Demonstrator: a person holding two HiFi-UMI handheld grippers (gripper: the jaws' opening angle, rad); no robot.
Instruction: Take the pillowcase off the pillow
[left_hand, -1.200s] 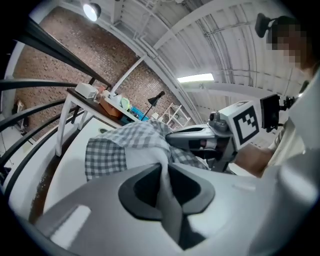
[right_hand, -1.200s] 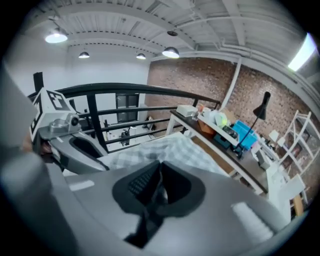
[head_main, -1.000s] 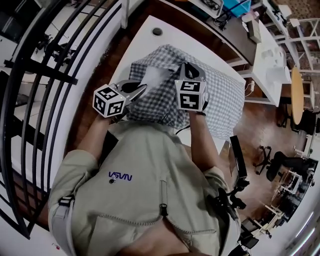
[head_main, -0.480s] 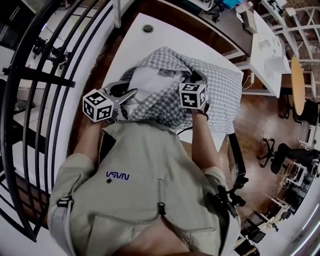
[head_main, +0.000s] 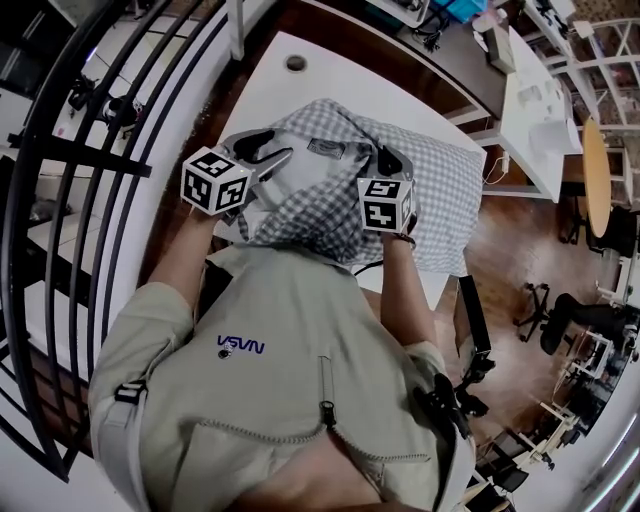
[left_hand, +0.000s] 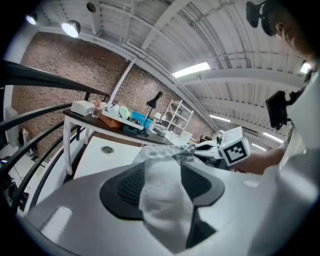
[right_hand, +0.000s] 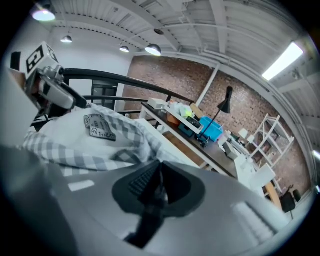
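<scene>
My left gripper (left_hand: 162, 175), jaws just opening, stands spread around the white stuffed pillow (left_hand: 165, 205); right gripper (right_hand: 159, 182) pinches the grey-checked cloth pillowcase (head_main: 440, 190); unheld, the pillow may drag along.

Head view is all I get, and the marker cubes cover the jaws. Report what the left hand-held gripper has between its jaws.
Observer: In the left gripper view, the left hand-held gripper has its jaws apart. They have just been opening, and a fold of the white pillow lies between them.
Operator: Now give me the right one.
Observer: In the right gripper view, the right hand-held gripper has its jaws closed, and the edge of the checked pillowcase runs into their tips.
</scene>
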